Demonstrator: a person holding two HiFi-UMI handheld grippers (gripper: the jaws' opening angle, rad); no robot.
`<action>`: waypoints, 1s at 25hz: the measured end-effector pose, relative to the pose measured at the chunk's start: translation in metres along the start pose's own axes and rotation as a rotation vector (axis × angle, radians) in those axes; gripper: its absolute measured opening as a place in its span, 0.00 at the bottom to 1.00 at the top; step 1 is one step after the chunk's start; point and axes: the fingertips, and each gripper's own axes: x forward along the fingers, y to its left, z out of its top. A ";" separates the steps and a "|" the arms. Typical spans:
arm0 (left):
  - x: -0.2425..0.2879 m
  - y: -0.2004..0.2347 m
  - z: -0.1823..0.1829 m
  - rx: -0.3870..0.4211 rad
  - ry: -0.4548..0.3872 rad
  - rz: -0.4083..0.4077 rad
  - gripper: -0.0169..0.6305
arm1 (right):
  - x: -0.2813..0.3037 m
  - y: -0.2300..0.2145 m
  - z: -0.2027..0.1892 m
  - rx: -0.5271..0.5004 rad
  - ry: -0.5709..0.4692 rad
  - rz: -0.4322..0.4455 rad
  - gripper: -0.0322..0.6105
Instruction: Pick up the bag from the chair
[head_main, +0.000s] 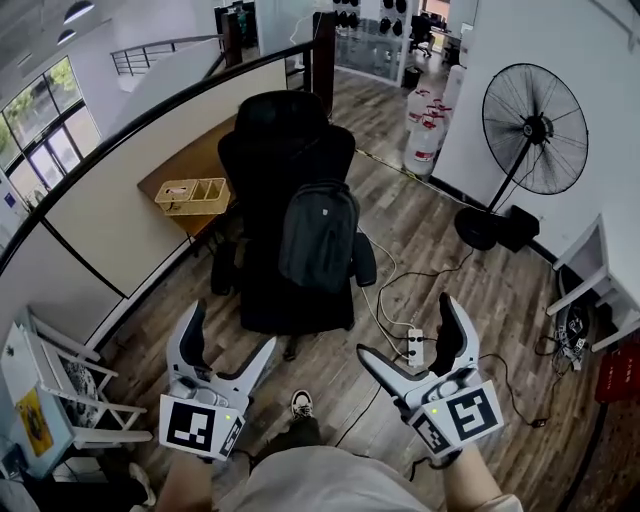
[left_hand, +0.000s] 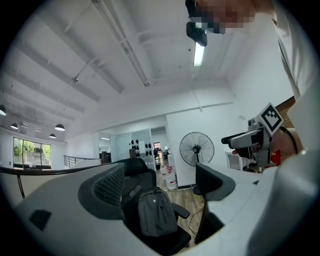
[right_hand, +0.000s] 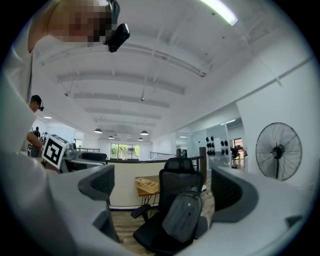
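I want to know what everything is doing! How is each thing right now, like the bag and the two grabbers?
Backpack: upright on the seat, leaning on the backrest, not held.
Office chair: standing, carrying the backpack.
Left gripper: open, empty, short of the backpack.
Right gripper: open, empty, short of the backpack.
Floor fan: upright; can't tell if it is spinning.
Power strip: lying on the floor, cables attached.

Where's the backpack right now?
Head view, centre: the grey backpack leans upright on the black office chair, right of the wooden table.
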 end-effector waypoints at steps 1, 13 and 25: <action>0.009 0.011 -0.002 -0.001 0.001 -0.003 0.70 | 0.014 -0.002 0.002 -0.002 -0.001 -0.004 0.98; 0.098 0.098 -0.025 -0.017 -0.004 -0.065 0.70 | 0.133 -0.009 -0.013 0.006 0.049 -0.040 0.98; 0.168 0.119 -0.047 -0.005 0.032 -0.061 0.70 | 0.188 -0.060 -0.035 0.029 0.075 -0.049 0.98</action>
